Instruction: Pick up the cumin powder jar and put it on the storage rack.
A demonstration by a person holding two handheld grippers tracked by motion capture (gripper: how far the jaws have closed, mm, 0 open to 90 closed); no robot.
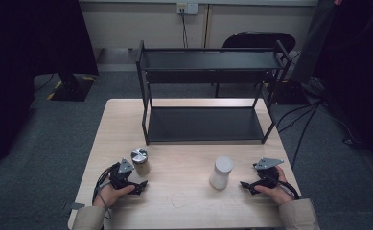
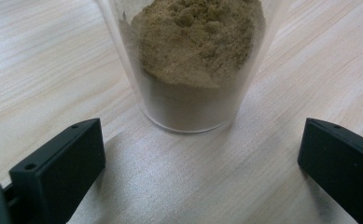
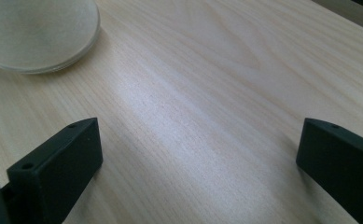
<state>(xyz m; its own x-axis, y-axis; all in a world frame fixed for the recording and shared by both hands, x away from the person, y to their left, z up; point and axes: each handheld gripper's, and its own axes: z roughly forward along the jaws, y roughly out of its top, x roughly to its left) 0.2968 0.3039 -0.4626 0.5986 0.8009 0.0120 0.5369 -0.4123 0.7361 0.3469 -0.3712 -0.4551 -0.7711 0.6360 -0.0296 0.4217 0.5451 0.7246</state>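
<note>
Two jars stand on the desk (image 1: 189, 201), in front of a black two-level shelf (image 1: 205, 124); the left one is a clear jar (image 1: 140, 162) with a silver lid, filled partly with brownish powder (image 2: 198, 37), and the right one is a white jar (image 1: 221, 172). The left tongs (image 1: 138, 184) are wide open and hold nothing; the clear jar stands just ahead of them, between the lines of the two jaws but apart from both. The right tongs (image 1: 245, 184) are also fully open and empty; the white jar is near them, a little to the side. I judge the clear jar stiff, smooth and rather slippery, maybe fragile if it is glass; with the powder it is not very light; best to take it on the wall at middle height, below the lid, keeping it upright.
</note>
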